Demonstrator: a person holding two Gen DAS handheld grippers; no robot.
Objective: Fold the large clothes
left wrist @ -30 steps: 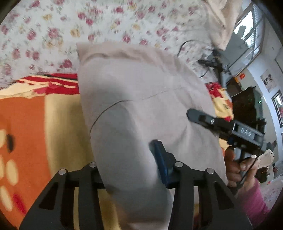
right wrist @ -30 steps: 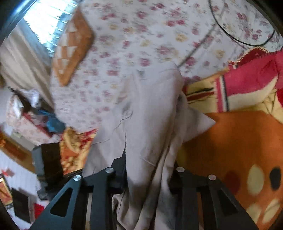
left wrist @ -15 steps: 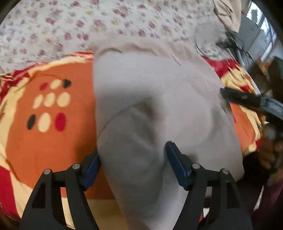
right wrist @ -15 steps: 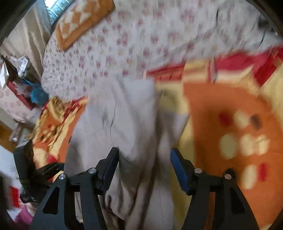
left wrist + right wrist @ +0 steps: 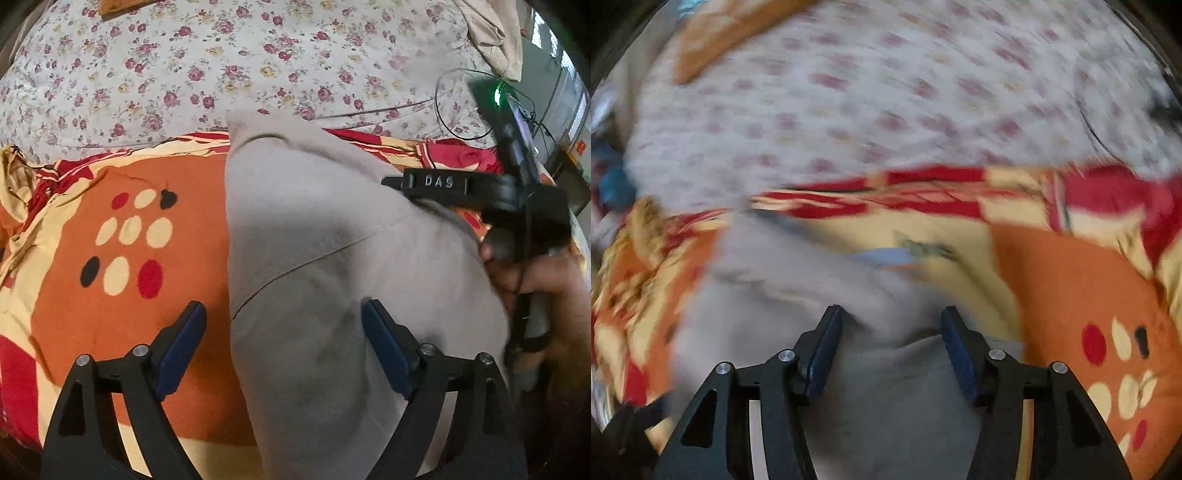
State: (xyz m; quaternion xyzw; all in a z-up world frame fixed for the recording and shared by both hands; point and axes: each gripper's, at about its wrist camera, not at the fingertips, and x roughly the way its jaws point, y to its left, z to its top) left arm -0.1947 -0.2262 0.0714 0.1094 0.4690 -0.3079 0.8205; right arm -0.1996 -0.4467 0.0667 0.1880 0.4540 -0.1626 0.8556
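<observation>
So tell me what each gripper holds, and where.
Nothing: left gripper and right gripper both stand open over the grey garment.

Soft, matt grey cloth garment (image 5: 332, 258), smooth, with one stitched seam. Fleecy orange blanket (image 5: 122, 295), matt, printed with dots. Thin floral cotton bedsheet (image 5: 221, 66), lightly creased. Matt black plastic left tongs (image 5: 282, 314), blue rubbery pads (image 5: 184, 339), shiny metal screws; right tongs (image 5: 892, 317) alike.

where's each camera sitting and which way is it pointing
Left wrist: on the left hand-held gripper, looking along its open fingers at the grey garment; the right hand-held gripper and hand show.
Right wrist: on the right hand-held gripper, open over the garment; blurred.
Shared: garment, orange blanket, floral sheet.
</observation>
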